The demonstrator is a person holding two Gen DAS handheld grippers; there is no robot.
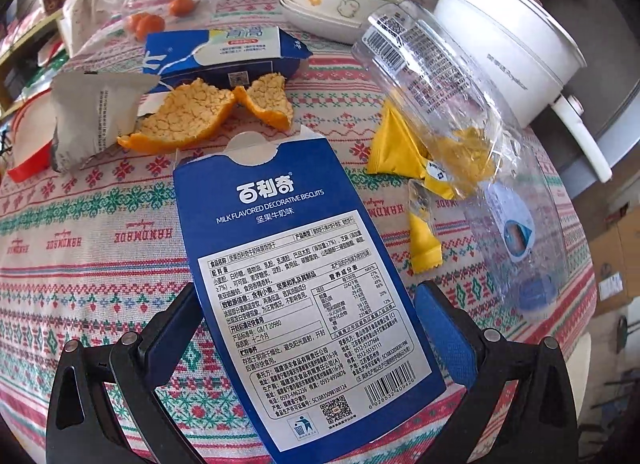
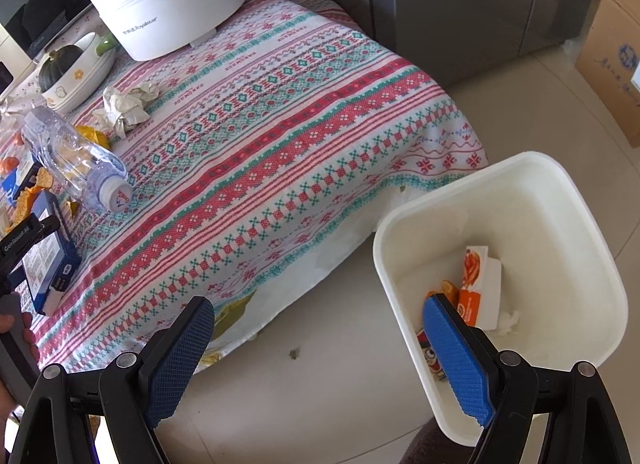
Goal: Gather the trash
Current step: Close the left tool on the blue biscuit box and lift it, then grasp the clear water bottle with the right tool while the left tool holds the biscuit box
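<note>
The left gripper has its blue pads closed against the two long edges of a blue biscuit box, carrying it tilted just above the patterned tablecloth, its open tab end pointing away. Beyond the box lie orange peel, a second blue carton and a torn grey wrapper; to its right, yellow wrappers sit partly under a clear plastic bottle lying on its side. A crumpled paper ball rests further along the cloth, near the white cooking pot. The right gripper hangs off the table's edge with its jaws spread wide and nothing between them, one finger over the floor, the other over the white trash bin. The bin stands on the tiles beside the table and already holds an orange-and-white carton and other scraps.
</note>
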